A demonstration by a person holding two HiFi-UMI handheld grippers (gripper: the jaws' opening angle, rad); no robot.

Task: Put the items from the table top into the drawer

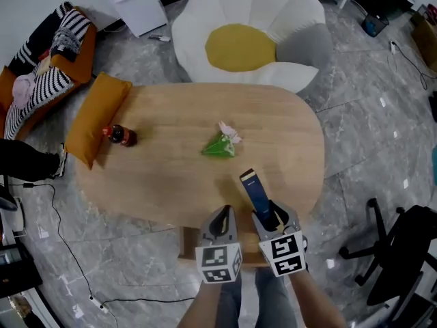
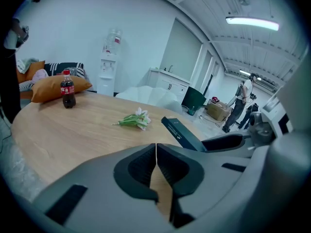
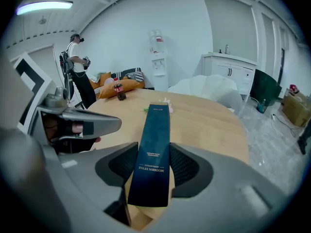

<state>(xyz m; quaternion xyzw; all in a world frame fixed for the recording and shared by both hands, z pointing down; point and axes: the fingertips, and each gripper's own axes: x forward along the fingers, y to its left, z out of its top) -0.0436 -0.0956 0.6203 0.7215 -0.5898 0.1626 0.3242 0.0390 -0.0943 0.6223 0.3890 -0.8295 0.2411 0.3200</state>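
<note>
Spanning the head view, the wooden table (image 1: pixel 171 115) shows a wooden piece (image 1: pixel 186 244) under its near edge, probably the drawer. The right gripper (image 3: pixel 148 169) clamps one end of a long dark blue box (image 3: pixel 154 130) above that edge, while the left gripper (image 2: pixel 156 164) is closed on nothing. The box should go into the drawer level and lengthwise before it is let go. A cola bottle (image 1: pixel 123 136) and flowers (image 1: pixel 220 144) lie on the table.

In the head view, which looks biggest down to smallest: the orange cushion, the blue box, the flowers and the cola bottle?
1. orange cushion, clearly biggest.
2. blue box and flowers: they look about alike, and the box is nearer the camera, so I won't rank them.
3. cola bottle, smallest.
</note>
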